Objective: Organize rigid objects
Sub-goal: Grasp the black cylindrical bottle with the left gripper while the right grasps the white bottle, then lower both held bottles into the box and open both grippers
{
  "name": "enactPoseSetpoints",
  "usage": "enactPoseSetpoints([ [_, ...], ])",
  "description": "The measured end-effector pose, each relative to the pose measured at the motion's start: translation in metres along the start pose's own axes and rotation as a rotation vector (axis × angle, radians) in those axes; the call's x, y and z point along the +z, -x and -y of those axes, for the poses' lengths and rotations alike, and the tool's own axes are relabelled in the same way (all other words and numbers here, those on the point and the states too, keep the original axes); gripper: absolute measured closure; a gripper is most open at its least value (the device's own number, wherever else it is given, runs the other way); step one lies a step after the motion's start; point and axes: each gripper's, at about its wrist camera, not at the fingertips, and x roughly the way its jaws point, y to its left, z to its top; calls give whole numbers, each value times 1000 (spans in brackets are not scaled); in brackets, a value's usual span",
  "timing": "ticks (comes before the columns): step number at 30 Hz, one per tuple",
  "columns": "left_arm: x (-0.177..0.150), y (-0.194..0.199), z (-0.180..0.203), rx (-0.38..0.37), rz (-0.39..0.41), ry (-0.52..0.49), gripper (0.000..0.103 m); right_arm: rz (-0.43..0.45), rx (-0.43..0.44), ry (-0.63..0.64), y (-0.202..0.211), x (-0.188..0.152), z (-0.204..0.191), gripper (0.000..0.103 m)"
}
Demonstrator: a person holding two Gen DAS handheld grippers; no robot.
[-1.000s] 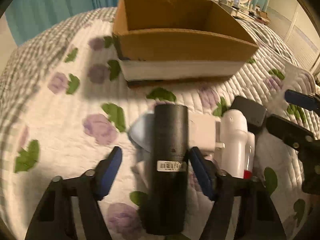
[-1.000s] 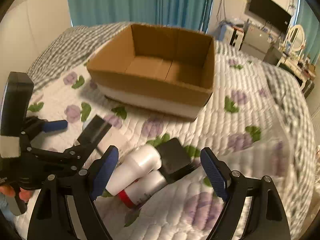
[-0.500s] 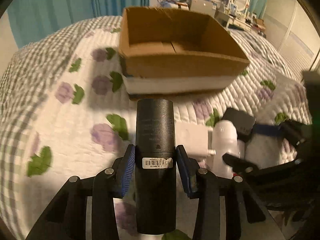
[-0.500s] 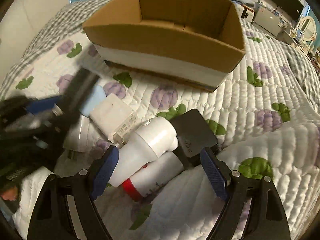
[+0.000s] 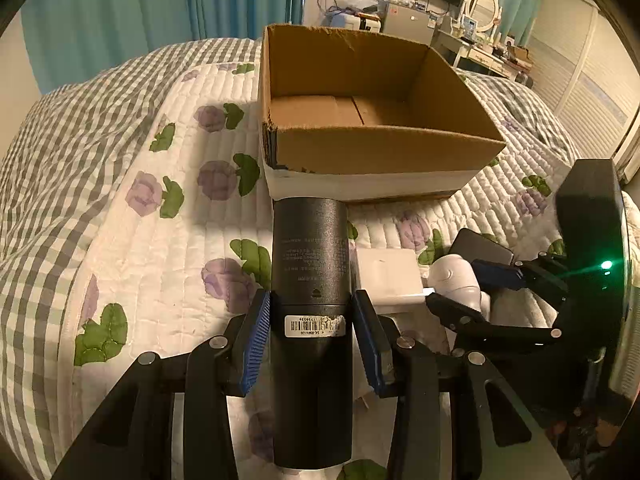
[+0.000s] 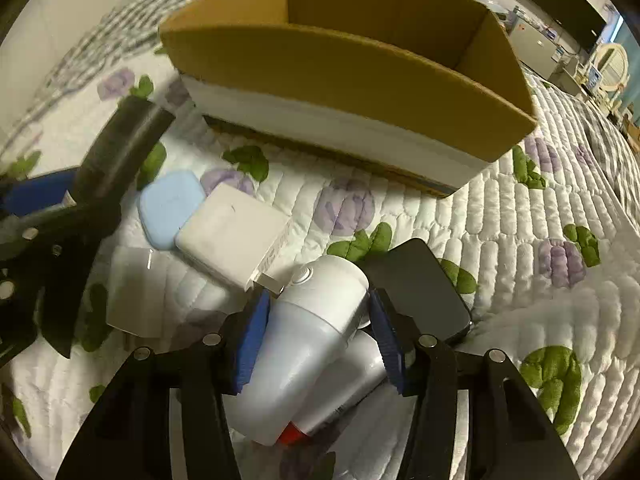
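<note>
Both grippers (each loaded) clamped: left gripper (image 5: 311, 334) black cylinder (image 5: 310, 280), right gripper (image 6: 316, 338) white bottle (image 6: 308, 332)

My left gripper (image 5: 311, 332): matte black angular linkage arms, round silver screw heads at joints, blue ribbed pads (image 5: 256, 340) on inner finger faces. My right gripper (image 6: 318, 340): same build, black arms, silver screws, blue ridged pads (image 6: 250, 340). Seen from left wrist view, right gripper body (image 5: 588, 248) is black slab-like block with small green light glowing on side.
</note>
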Motion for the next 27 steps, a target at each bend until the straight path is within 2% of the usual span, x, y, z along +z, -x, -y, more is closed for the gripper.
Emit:
enactPoseSetpoints([
  [5, 6, 16, 3, -1, 30, -5, 61, 96, 17, -18, 38, 2, 7, 52],
  [10, 33, 42, 8, -16, 92, -16, 61, 179, 29, -16, 83, 16, 20, 52],
  [13, 62, 61, 14, -26, 152, -39, 61, 255, 37, -10, 112, 41, 30, 52],
  [17, 104, 68, 16, -54, 183, -39, 61, 343, 27, 6, 145, 86, 45, 52],
  [21, 147, 52, 17, -45, 183, -43, 61, 368, 26, 11, 154, 123, 58, 52],
  [27, 183, -4, 16, 6, 119, -42, 61, 359, 15, -14, 124, 165, 80, 52],
])
